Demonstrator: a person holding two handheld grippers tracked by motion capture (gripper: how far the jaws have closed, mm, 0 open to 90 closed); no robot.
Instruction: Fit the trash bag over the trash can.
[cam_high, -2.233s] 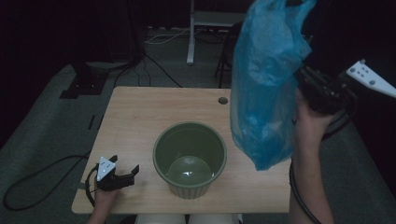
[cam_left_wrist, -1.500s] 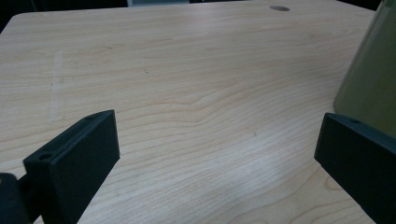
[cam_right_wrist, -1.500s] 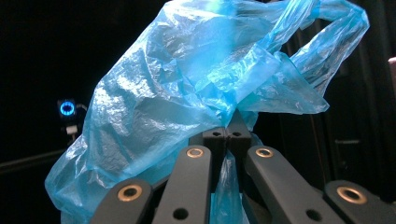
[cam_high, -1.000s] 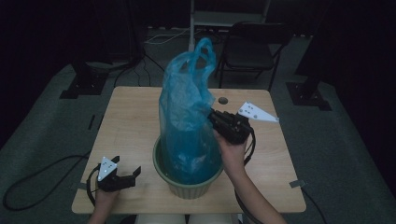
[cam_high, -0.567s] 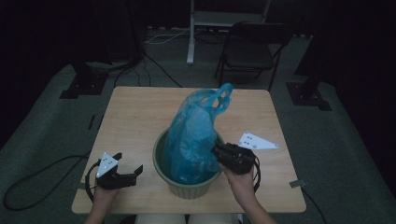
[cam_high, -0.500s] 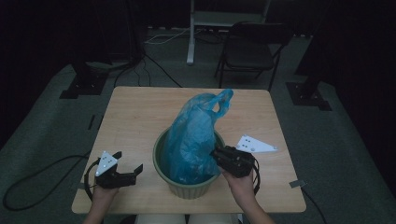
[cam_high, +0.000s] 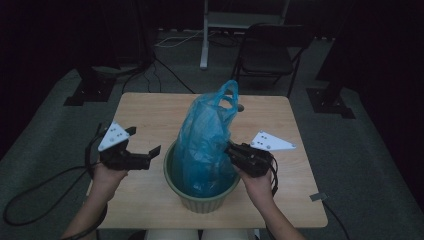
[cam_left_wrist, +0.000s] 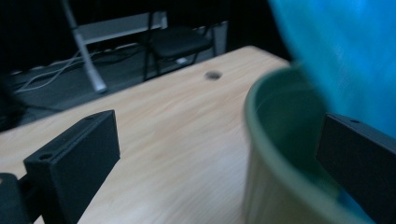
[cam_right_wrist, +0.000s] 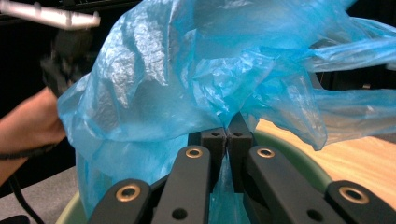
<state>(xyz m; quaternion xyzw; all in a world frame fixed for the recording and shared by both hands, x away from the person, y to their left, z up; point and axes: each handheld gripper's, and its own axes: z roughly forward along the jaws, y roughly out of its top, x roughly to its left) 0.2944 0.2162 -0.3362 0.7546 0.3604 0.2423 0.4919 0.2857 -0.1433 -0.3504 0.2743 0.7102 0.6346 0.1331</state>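
Note:
A blue plastic bag (cam_high: 207, 145) stands in a round green bin (cam_high: 200, 201) at the table's front middle, its handles sticking up. My right gripper (cam_high: 231, 151) is shut on the bag's side at the bin's right rim; in the right gripper view the jaws (cam_right_wrist: 227, 140) pinch the blue film (cam_right_wrist: 196, 79). My left gripper (cam_high: 147, 156) is open just left of the bin. In the left gripper view the green rim (cam_left_wrist: 261, 140) lies between the jaws, with the blue bag (cam_left_wrist: 345, 56) behind it.
The wooden table (cam_high: 155, 115) has a small cable hole (cam_left_wrist: 213, 74) near its far edge. A black chair (cam_high: 270, 55) and a grey stand (cam_high: 205, 35) are beyond the table. Cables trail on the floor at left.
My right gripper brought the bag from high at the right down into the bin. My left gripper rose from the table's front left corner and moved toward the bin.

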